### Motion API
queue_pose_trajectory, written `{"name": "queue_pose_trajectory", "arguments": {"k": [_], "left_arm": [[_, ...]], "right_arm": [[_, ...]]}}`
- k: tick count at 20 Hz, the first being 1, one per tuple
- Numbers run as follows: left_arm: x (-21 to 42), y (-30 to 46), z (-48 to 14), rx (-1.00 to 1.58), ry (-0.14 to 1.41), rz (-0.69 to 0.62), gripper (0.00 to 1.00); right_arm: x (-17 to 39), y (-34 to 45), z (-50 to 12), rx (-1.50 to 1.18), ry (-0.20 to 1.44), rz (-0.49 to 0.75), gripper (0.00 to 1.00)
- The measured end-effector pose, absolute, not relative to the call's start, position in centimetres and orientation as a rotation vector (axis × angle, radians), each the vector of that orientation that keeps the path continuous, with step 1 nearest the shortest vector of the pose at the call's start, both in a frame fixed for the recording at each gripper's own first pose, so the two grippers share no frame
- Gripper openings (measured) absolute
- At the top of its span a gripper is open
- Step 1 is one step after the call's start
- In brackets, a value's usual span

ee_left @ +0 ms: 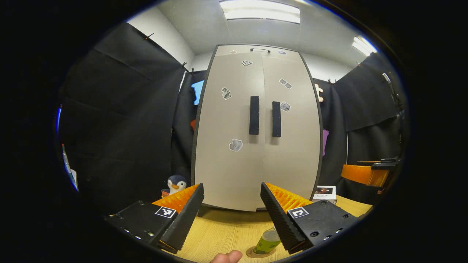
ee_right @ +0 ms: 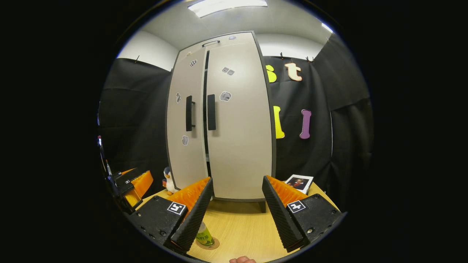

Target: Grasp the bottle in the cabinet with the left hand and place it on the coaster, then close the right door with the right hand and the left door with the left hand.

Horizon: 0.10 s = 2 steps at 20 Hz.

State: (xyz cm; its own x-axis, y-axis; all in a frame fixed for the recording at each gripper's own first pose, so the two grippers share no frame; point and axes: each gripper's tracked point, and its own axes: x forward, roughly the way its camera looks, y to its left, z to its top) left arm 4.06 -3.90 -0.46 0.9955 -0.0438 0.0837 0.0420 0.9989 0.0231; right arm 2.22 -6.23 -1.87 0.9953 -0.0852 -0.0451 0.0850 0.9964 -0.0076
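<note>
Just below the left gripper [ee_left: 231, 204], jaws apart and empty, the small green plastic bottle [ee_left: 268, 241] stands on the round cork coaster [ee_left: 260, 252]; probably light, slippery; the right gripper [ee_right: 237, 199] gapes too; the pale double-door cabinet [ee_left: 256, 146] looks nearly closed, its doors likely stiff, best pushed beside the black handles [ee_left: 254, 115].

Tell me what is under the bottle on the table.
A round coaster lies under the bottle, which stands on it on the table. The coaster's rim shows around the base; its middle is covered by the bottle.
</note>
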Motion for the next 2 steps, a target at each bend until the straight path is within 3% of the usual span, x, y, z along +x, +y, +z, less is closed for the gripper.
{"name": "queue_pose_trajectory", "arguments": {"k": [2], "left_arm": [[4.2,-3.8,-0.57,0.02,-0.082,-0.047,0.95]], "right_arm": [[2.37,-6.36,-1.92,-0.008,0.047,-0.089,0.83]]}}
